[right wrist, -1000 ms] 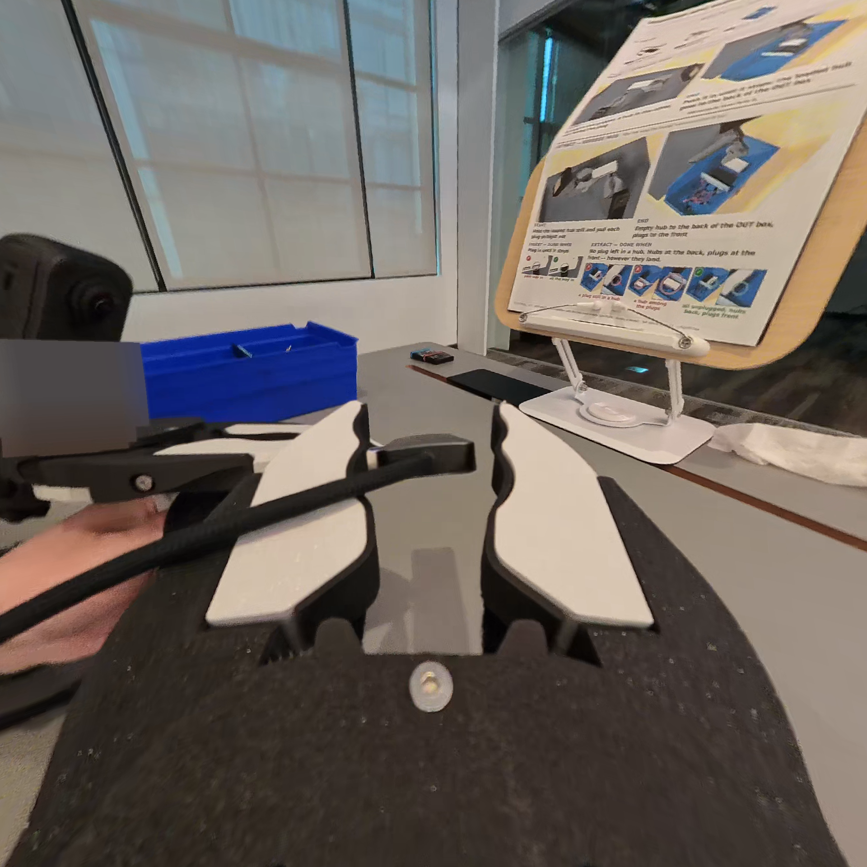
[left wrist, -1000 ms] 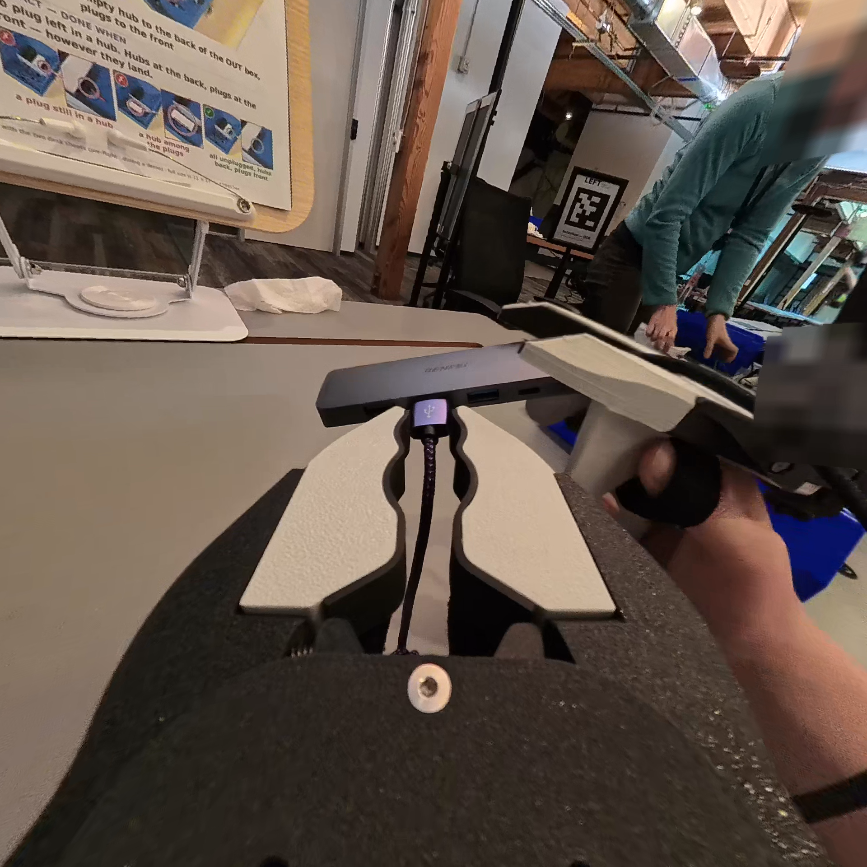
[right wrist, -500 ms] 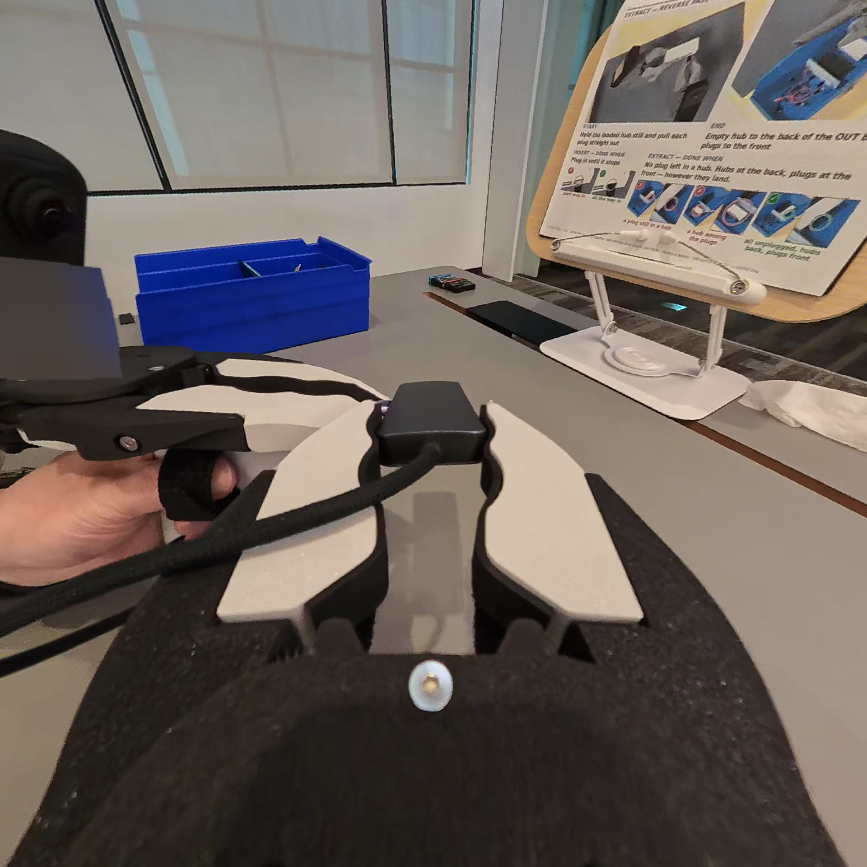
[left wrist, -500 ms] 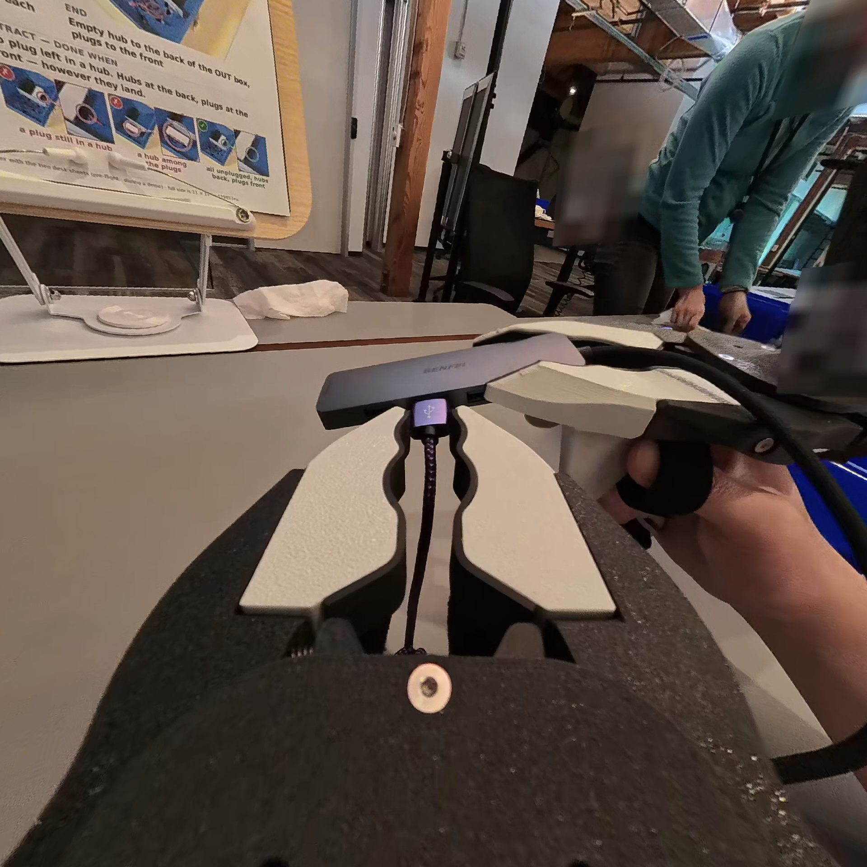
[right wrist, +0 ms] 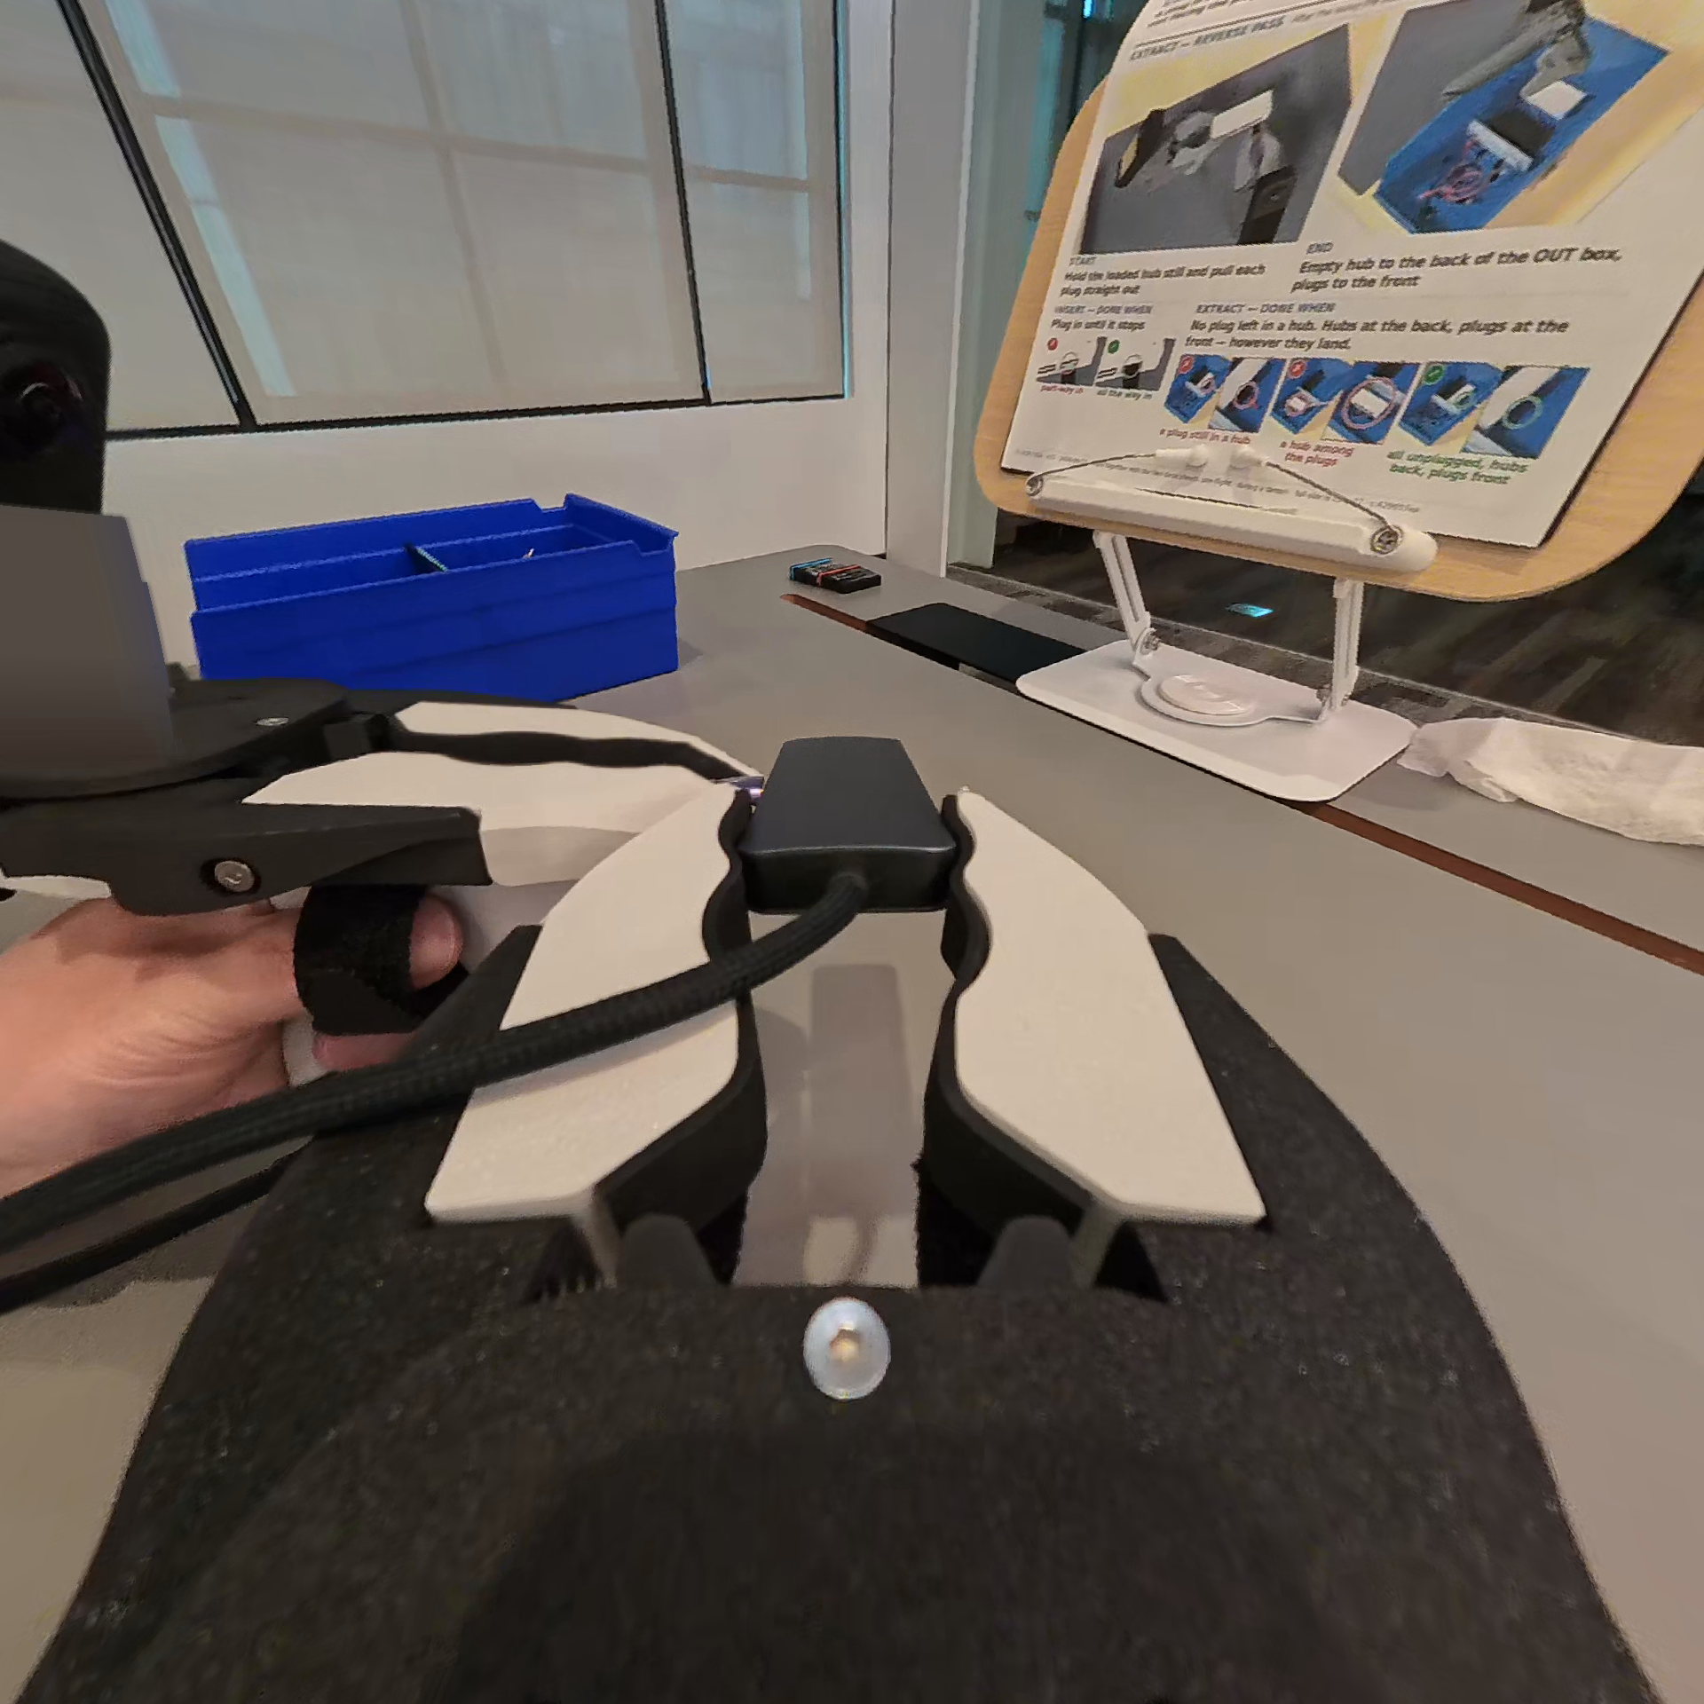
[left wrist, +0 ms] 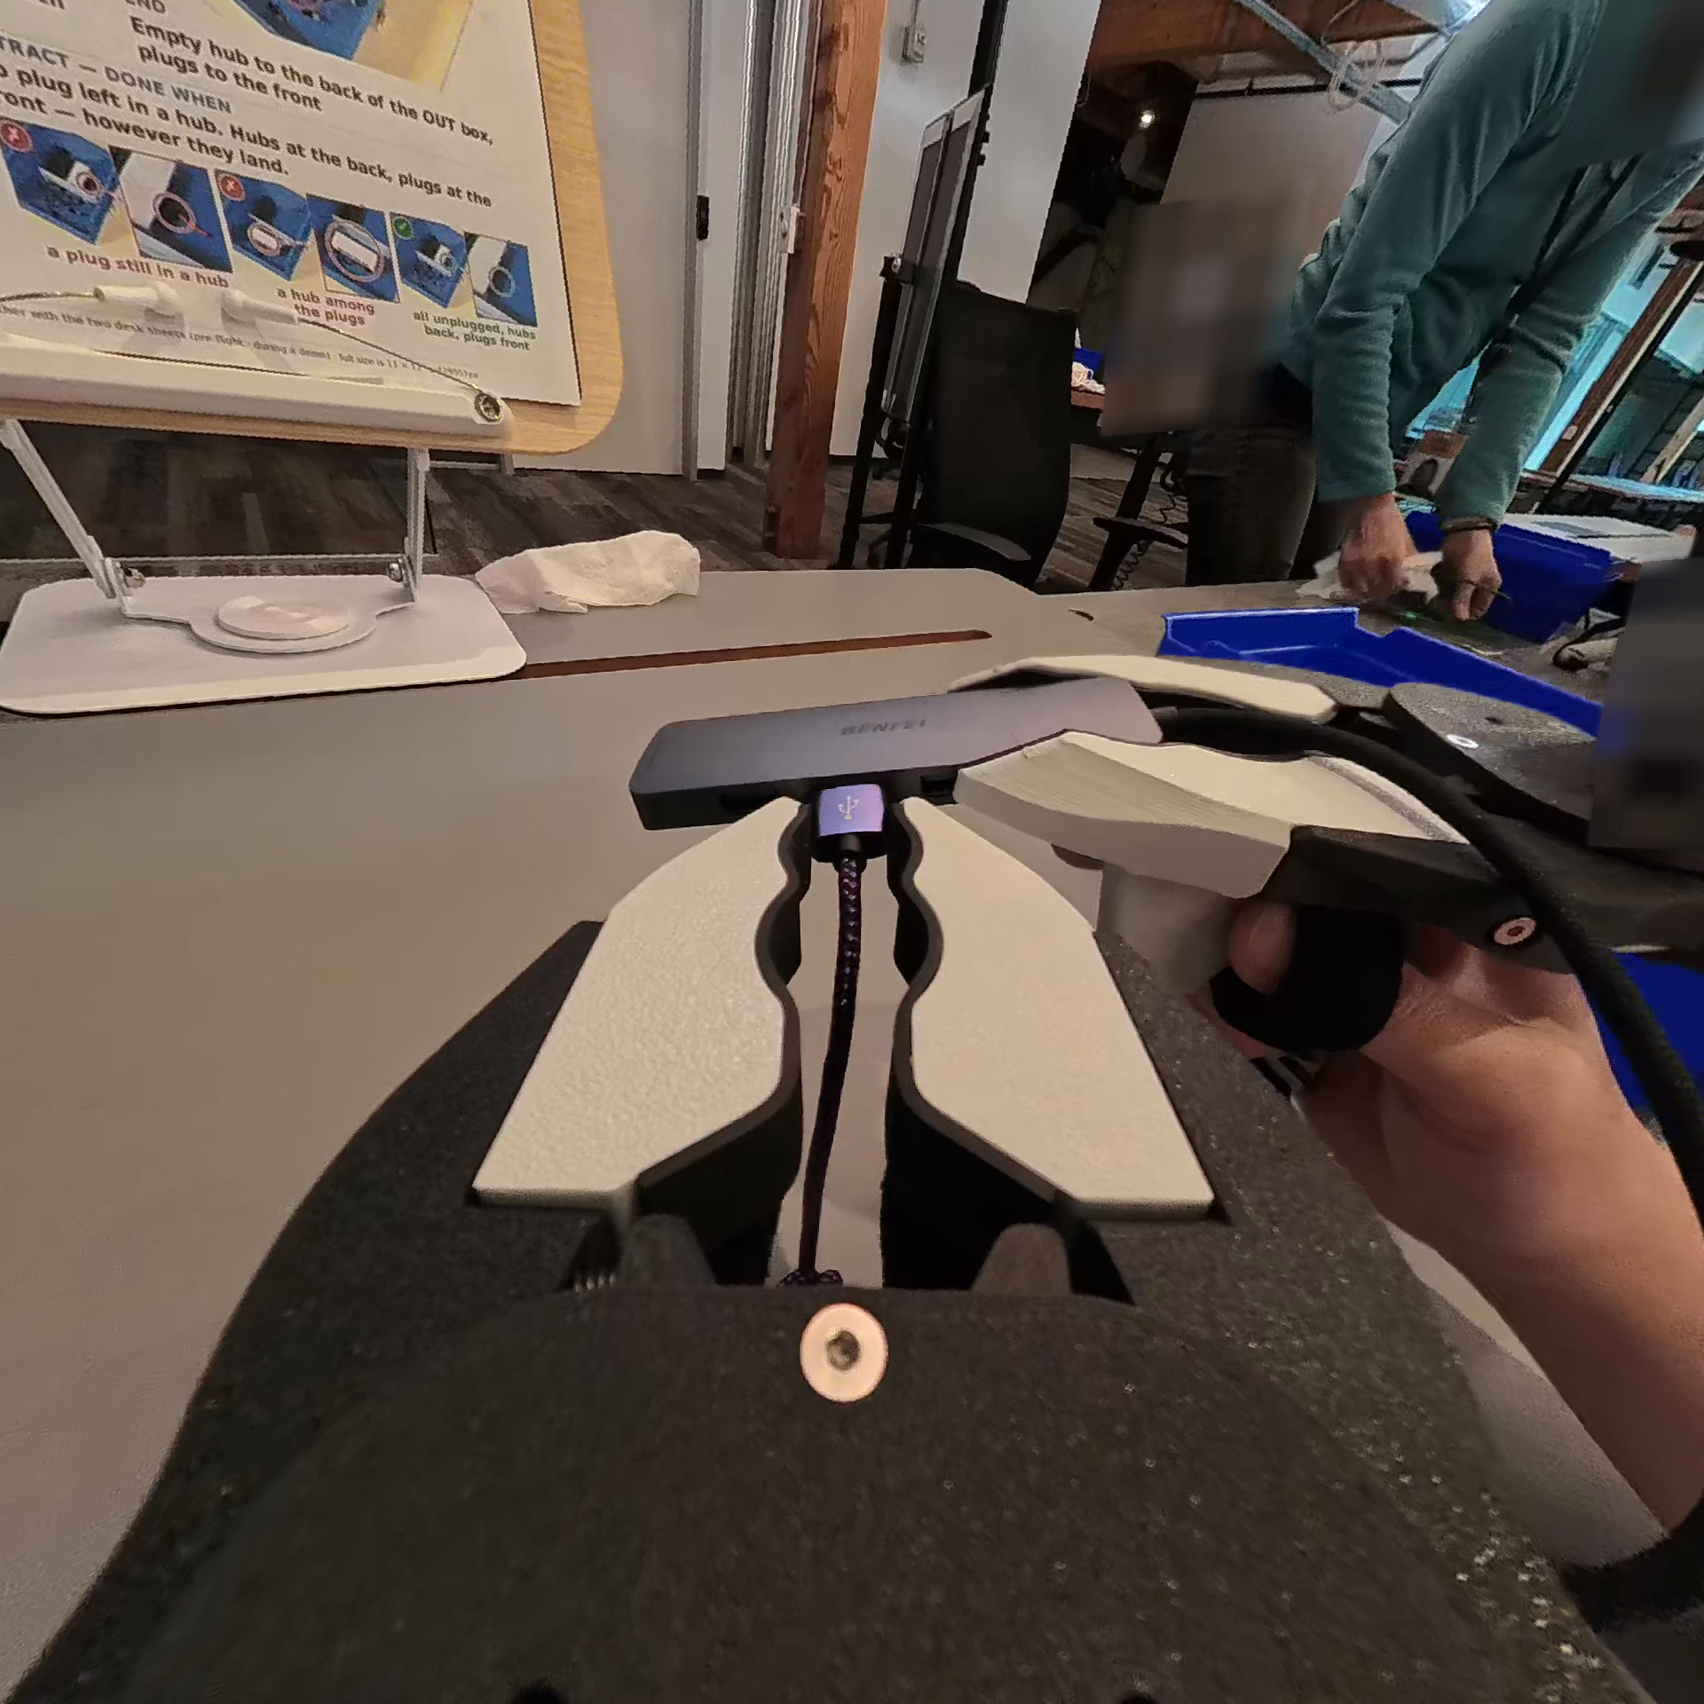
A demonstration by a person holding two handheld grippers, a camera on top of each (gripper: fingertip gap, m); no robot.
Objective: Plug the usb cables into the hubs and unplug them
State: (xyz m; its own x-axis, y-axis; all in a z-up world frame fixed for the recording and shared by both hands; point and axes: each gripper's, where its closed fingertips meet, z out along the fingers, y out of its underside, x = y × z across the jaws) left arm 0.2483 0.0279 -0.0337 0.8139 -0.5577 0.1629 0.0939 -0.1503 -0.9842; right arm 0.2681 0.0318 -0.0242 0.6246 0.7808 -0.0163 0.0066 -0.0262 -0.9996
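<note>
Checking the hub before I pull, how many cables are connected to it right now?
2. The purple USB plug sits in the hub side, held by the left gripper. The black cord leaves its end. Others may be hidden.

Slim dark grey hub (left wrist: pixel 885 756) held level above the surface, purple USB plug (left wrist: pixel 848 811) seated in its near side port, braided purple cable (left wrist: pixel 834 1014) trailing back, thick black braided hub cable (right wrist: pixel 553 1033) leaving one end
</note>
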